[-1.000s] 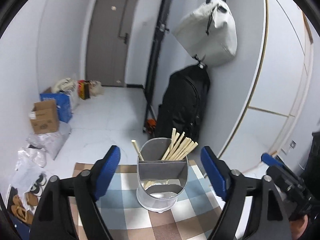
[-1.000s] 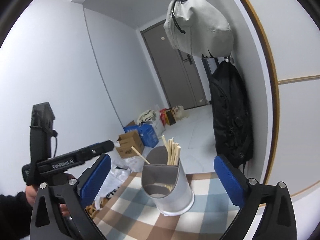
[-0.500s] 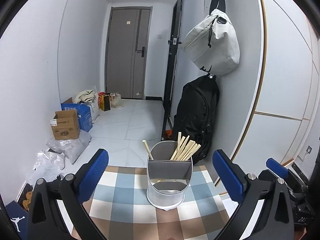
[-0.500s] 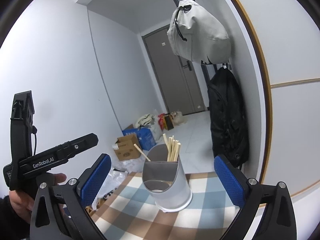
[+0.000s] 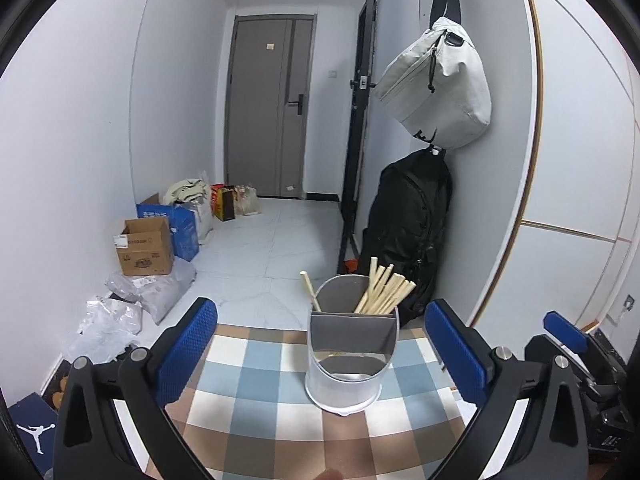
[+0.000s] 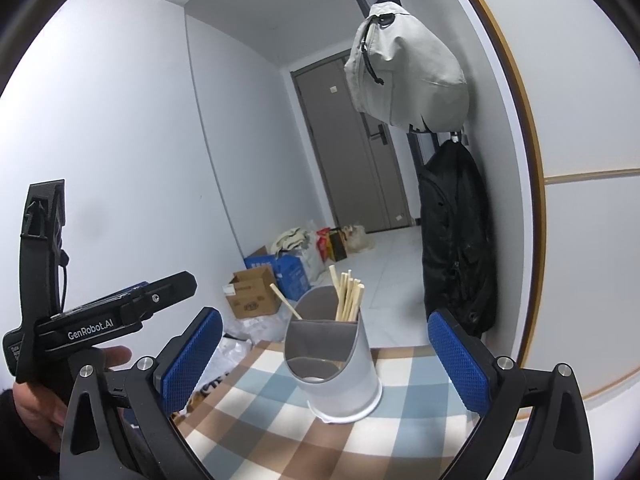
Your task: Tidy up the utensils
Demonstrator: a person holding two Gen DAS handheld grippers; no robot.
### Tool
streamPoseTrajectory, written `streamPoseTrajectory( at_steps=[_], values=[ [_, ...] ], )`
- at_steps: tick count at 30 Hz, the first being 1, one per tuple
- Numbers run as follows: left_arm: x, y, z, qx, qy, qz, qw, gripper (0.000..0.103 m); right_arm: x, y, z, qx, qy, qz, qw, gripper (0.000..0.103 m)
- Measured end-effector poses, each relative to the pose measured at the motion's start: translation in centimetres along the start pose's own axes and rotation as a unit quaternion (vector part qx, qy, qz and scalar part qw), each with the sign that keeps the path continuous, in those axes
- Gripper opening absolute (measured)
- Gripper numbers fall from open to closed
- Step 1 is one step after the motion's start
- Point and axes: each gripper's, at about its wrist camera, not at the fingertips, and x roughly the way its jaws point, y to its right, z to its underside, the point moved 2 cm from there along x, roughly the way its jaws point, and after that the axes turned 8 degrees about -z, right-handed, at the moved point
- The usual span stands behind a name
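A grey and white utensil holder [image 5: 351, 354] stands on a checked tablecloth [image 5: 256, 404]. Its back compartment holds a bundle of wooden chopsticks [image 5: 384, 290], and one single chopstick [image 5: 310, 290] leans to the left. The front compartment looks empty apart from a reflection. My left gripper [image 5: 320, 354] is open and empty, with the holder between and beyond its blue pads. My right gripper [image 6: 326, 358] is open and empty, facing the same holder [image 6: 332, 356] and chopsticks [image 6: 348, 296]. The left gripper's body [image 6: 80, 320] shows at the left of the right wrist view.
The table's far edge lies just behind the holder. Beyond it are a tiled hallway floor [image 5: 272, 248], a cardboard box [image 5: 146, 246], plastic bags, a black backpack [image 5: 408, 232] against the right wall, and a grey bag [image 5: 436, 88] hanging above it.
Both grippers have pulled back and tilted up from the holder, which now looks smaller and lower. The left gripper's jaws have opened wider.
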Motion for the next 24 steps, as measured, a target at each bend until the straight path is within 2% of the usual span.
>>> streamPoseTrajectory(
  at_steps=[24],
  values=[
    [0.00, 0.27, 0.40, -0.002, -0.019, 0.015, 0.9997, 0.101, 0.01, 0.34, -0.04, 0.006, 0.004, -0.001, 1.000, 0.103]
  ],
)
